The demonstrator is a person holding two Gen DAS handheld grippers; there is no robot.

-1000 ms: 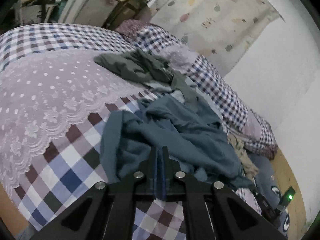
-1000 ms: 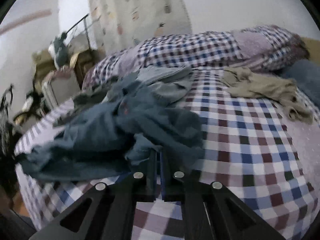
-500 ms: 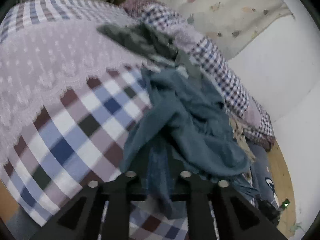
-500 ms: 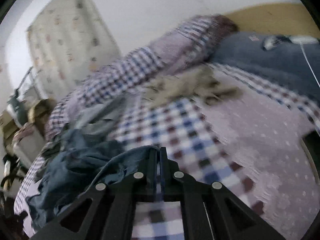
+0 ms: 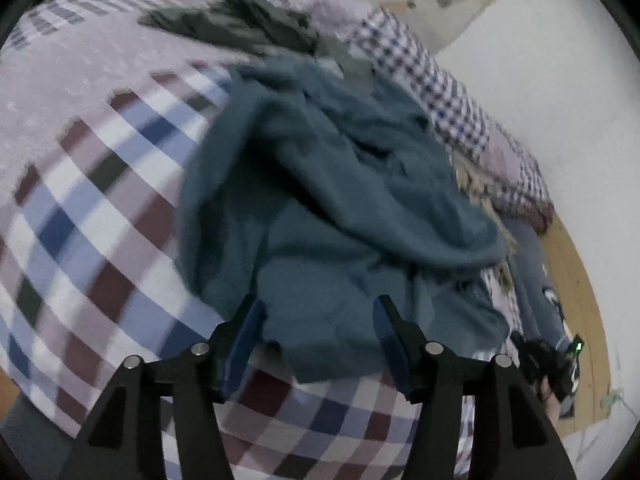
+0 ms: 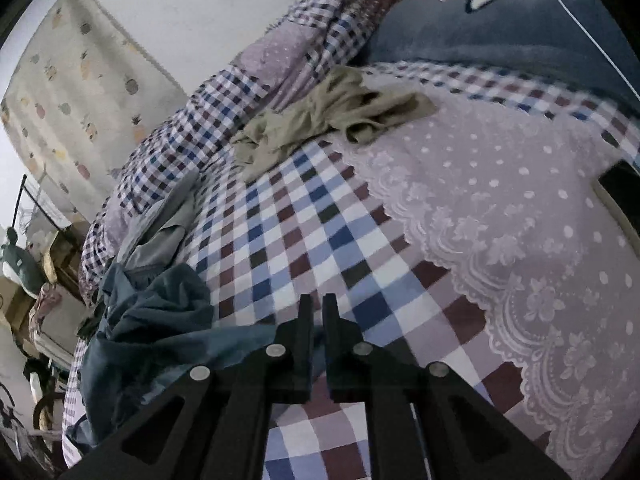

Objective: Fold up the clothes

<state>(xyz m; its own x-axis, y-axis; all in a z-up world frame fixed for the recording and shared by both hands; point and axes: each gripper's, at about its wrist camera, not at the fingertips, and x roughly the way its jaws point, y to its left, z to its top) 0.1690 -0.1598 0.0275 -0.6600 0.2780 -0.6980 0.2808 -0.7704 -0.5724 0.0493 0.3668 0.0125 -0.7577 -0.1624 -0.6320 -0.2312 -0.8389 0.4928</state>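
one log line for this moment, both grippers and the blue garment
left gripper: open over blue garment | right gripper: shut on blue garment edge | bed: garment crumpled, unfolded

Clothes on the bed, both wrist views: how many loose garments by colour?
Teal-blue garment: 1
Dark grey-green garment: 1
Light grey garment: 1
Beige garment: 1
Total: 4 that can be told apart. The pile is bunched, so more may be hidden underneath.

Checked bed [image 6: 320,240]: teal garment [image 5: 340,200], beige garment [image 6: 340,112], grey garment [image 6: 160,224].
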